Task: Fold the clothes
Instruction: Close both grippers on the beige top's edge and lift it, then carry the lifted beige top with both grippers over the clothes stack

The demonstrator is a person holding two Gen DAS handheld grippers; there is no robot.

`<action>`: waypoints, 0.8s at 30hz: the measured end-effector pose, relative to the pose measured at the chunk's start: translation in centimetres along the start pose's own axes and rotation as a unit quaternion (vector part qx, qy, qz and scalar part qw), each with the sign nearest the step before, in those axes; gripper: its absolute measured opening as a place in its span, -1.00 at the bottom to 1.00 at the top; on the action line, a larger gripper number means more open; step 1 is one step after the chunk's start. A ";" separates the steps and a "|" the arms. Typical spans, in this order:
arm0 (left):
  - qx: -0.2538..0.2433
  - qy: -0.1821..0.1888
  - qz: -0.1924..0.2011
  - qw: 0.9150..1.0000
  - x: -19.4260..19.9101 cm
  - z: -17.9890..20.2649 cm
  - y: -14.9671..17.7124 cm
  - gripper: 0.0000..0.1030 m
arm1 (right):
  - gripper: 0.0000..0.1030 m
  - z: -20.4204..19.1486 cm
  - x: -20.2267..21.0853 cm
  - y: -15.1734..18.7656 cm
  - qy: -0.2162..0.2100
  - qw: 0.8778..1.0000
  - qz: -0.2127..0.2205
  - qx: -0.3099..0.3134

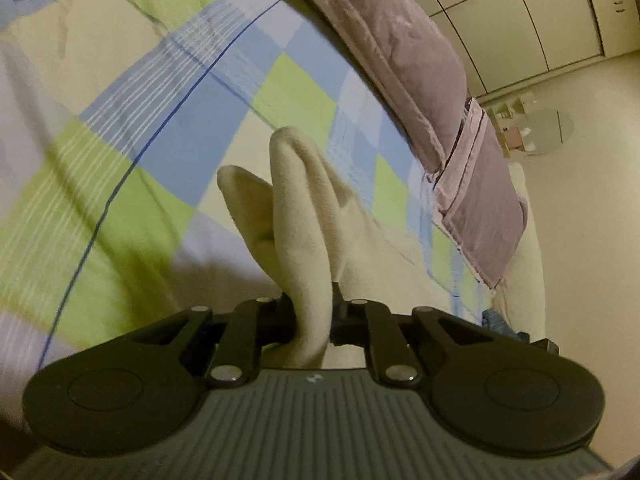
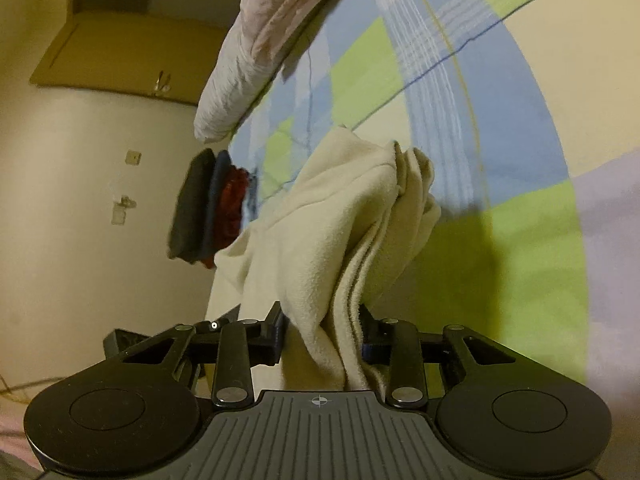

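the step in hand looks like the pick-up that starts a fold: both grippers have a bunch of the same garment and hold it above the bed, so the next move, as i judge it, calls for drawing the two held bunches apart to spread the cloth flat, without either bunch slipping out.

the largest thing is the checked cotton bed sheet in green, blue, cream and lilac squares point(image 1: 132, 128), smooth and flat, with thin white stripes and a dark blue line running across it. along its far edge lies a long mauve quilted padded cover point(image 1: 400, 48), soft and puffy, with stitched seams. beyond it stand pale flat cupboard doors point(image 1: 560, 8).

the cream fleecy garment point(image 2: 320, 208) is the task's thing: soft, thick, matt, bunched into rounded folds, it hangs between the two grippers just over the sheet. at the left side of the bed in the right wrist view a small stack of dark folded clothes, black, navy and red point(image 2: 208, 204), sits at the sheet's edge.

the left gripper point(image 1: 312, 320) has its black jaws nearly together, clamped on a narrow fold of the garment. the right gripper point(image 2: 324, 332) has its jaws wider, pressed on a thicker, layered bunch.
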State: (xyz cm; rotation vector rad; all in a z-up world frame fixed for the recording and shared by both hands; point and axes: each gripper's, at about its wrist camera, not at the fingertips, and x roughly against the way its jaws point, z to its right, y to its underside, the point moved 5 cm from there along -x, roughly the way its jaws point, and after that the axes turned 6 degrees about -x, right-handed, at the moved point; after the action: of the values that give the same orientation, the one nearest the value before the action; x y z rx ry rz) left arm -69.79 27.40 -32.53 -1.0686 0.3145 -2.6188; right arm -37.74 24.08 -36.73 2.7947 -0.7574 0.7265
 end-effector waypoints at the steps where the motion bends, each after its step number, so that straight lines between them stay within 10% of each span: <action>1: 0.010 -0.001 0.008 1.000 1.3 1.2 -0.2 -0.80 | -0.36 -1.3 0.9 0.3 0.001 1.000 -0.002 -0.008; 12: 0.010 0.024 0.124 0.992 14.7 4.9 -8.4 -0.80 | -0.36 -18.4 1.2 -0.2 -0.042 0.997 0.000 0.065; 24: -0.013 0.019 0.085 0.996 27.1 -11.4 -20.0 -0.80 | -0.35 -28.3 -18.9 6.3 -0.057 0.998 0.031 0.026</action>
State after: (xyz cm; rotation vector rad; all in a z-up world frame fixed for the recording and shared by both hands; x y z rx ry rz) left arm -100.09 37.56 -16.92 -0.9546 0.4292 -2.4919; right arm -66.90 34.43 -21.22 2.8912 -0.8615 0.6089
